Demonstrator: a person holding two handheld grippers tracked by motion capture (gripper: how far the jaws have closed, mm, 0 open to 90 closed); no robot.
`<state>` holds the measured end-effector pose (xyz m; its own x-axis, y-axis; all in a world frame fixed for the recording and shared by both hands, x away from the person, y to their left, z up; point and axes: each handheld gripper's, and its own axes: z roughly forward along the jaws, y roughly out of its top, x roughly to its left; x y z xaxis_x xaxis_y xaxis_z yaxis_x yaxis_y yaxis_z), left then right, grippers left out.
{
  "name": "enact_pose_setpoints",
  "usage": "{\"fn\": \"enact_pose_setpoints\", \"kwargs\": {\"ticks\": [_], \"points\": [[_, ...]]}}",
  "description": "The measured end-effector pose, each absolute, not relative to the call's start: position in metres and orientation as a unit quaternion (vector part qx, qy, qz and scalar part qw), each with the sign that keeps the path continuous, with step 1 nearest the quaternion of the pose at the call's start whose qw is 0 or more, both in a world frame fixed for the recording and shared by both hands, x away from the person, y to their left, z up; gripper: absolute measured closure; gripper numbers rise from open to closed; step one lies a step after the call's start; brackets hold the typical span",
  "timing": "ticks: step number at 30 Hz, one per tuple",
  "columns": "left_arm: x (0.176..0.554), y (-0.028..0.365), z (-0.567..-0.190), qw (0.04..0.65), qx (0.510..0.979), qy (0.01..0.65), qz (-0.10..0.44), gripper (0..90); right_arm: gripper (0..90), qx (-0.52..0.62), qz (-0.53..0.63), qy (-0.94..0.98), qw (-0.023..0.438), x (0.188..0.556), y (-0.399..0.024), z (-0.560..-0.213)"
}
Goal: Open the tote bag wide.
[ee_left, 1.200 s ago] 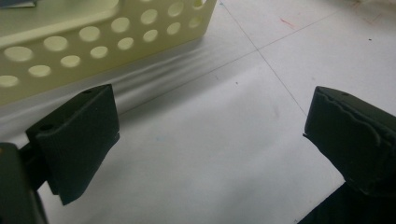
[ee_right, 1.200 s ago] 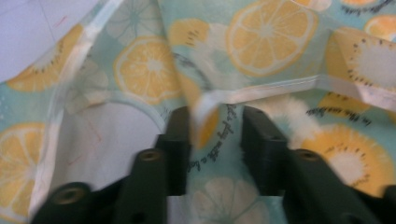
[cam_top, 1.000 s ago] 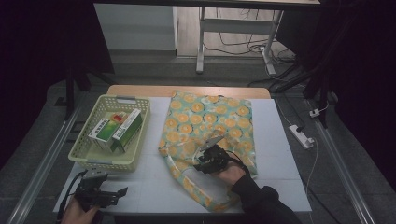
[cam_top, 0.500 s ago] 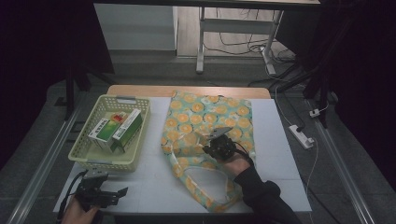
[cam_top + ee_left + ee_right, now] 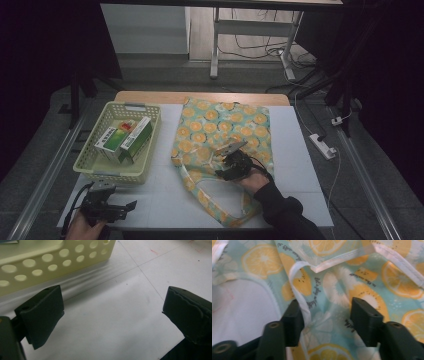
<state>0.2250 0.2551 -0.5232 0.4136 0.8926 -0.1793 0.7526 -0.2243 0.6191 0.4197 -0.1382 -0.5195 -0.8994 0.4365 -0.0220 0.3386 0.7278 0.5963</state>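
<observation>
A cloth tote bag (image 5: 225,125) printed with orange slices lies flat in the middle of the white table, and its handle loop (image 5: 220,202) trails toward the near edge. My right gripper (image 5: 226,161) hovers low over the bag near its mouth. In the right gripper view the jaws (image 5: 325,312) stand apart with printed fabric (image 5: 362,277) and a white hem under the gap, and nothing is pinched. They have just been opening. My left gripper (image 5: 125,206) rests open on bare table at the near left, with nothing between its pads (image 5: 112,307).
A pale yellow perforated basket (image 5: 95,170) holding green-and-white boxes (image 5: 125,140) stands at the left, and its wall (image 5: 50,262) is just beyond my left gripper. A white power strip (image 5: 322,145) lies on the floor to the right. Bare table (image 5: 300,165) lies right of the bag.
My right gripper has shifted a little up and to the right over the bag. The bag's near end went from bunched to a spread handle loop. The left gripper has stayed put.
</observation>
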Motion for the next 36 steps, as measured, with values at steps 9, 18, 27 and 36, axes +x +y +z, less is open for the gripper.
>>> {"fn": "enact_pose_setpoints", "kwargs": {"ticks": [9,18,27,36], "points": [[0.225,0.255,-0.523,0.325,0.776,0.530,0.108,3.8,89.1,0.206,0.297,0.927,0.100,0.421,-0.142,-0.518],[0.225,0.255,-0.523,0.326,0.773,0.534,0.107,3.7,89.9,0.230,0.335,0.910,0.085,0.428,-0.146,-0.502],[0.224,0.258,-0.522,0.335,0.767,0.537,0.108,2.1,89.9,0.244,0.392,0.884,0.076,0.431,-0.153,-0.476],[0.221,0.262,-0.520,0.360,0.757,0.534,0.112,0.9,89.8,0.231,0.406,0.878,0.099,0.429,-0.151,-0.460]]}}
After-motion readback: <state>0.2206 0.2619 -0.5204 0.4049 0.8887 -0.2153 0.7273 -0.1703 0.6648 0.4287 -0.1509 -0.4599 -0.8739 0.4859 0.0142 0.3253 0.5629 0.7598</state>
